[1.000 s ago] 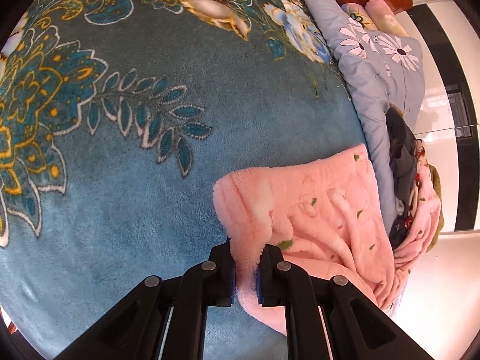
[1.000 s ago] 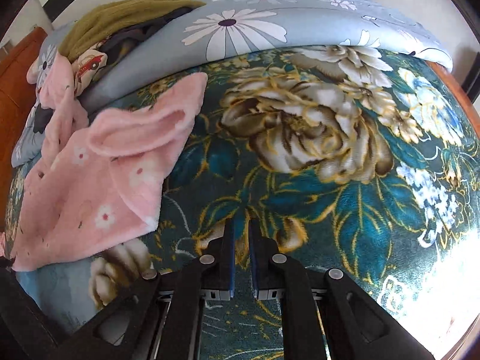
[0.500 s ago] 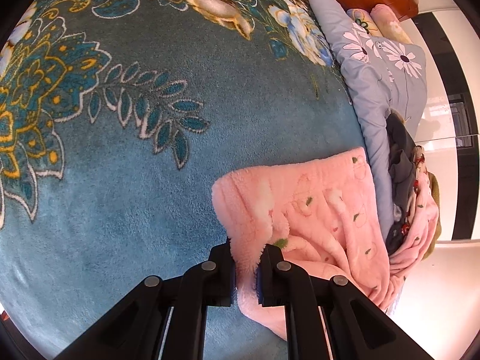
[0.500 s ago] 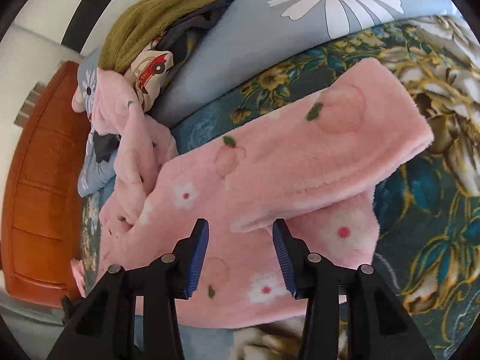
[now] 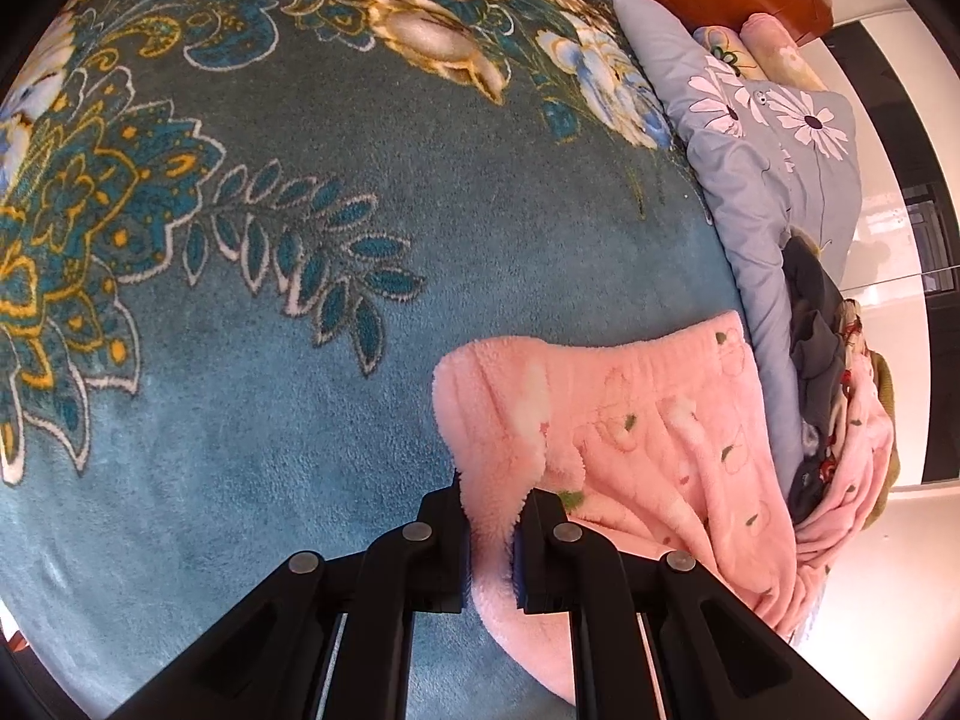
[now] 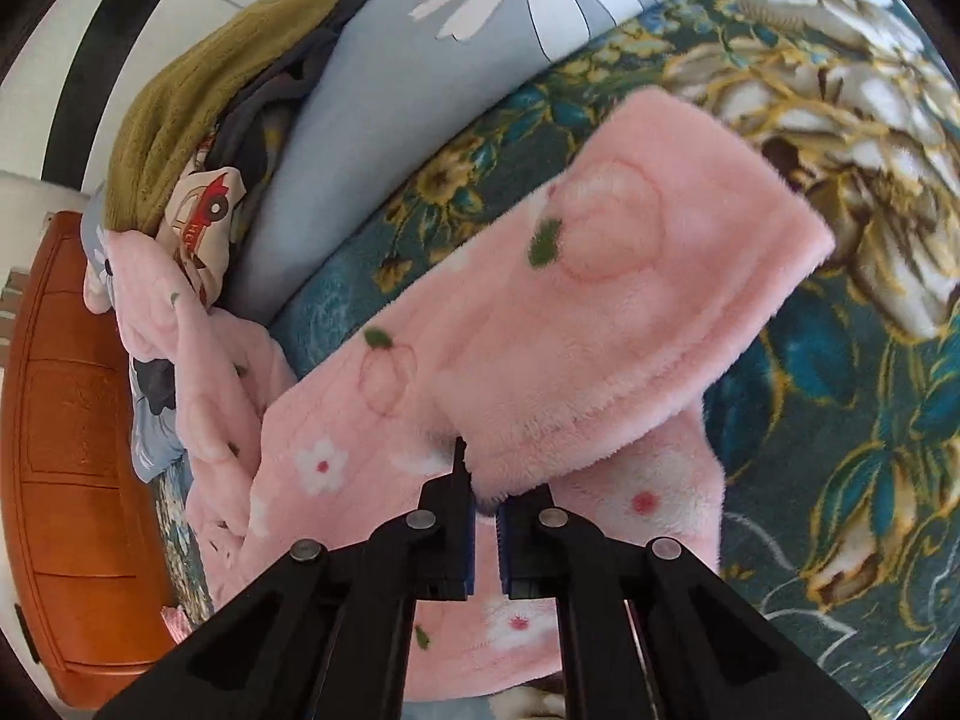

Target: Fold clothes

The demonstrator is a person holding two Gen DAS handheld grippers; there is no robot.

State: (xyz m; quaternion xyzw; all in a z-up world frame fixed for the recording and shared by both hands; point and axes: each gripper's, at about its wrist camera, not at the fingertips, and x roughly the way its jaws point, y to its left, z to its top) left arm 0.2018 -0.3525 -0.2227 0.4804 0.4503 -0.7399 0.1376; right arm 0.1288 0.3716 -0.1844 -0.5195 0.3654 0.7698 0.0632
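Note:
A fluffy pink garment (image 5: 648, 420) with small flower and fruit prints lies on a teal floral blanket (image 5: 300, 276). My left gripper (image 5: 491, 516) is shut on a thick edge of the garment at its near corner. In the right wrist view the same pink garment (image 6: 600, 324) has a folded-over leg lying across it. My right gripper (image 6: 485, 510) is closed to a narrow gap on the lower edge of that folded part, with pink fleece pinched between the pads.
A pile of other clothes (image 6: 198, 138), olive, dark grey and printed, sits by a grey daisy-print quilt (image 6: 480, 48). A wooden headboard (image 6: 66, 420) stands at the left. The quilt and pillows (image 5: 774, 138) also line the blanket's far side.
My right gripper moved from the bare blanket to the pink garment, opened, then closed on the folded edge. My left gripper kept its hold and barely moved.

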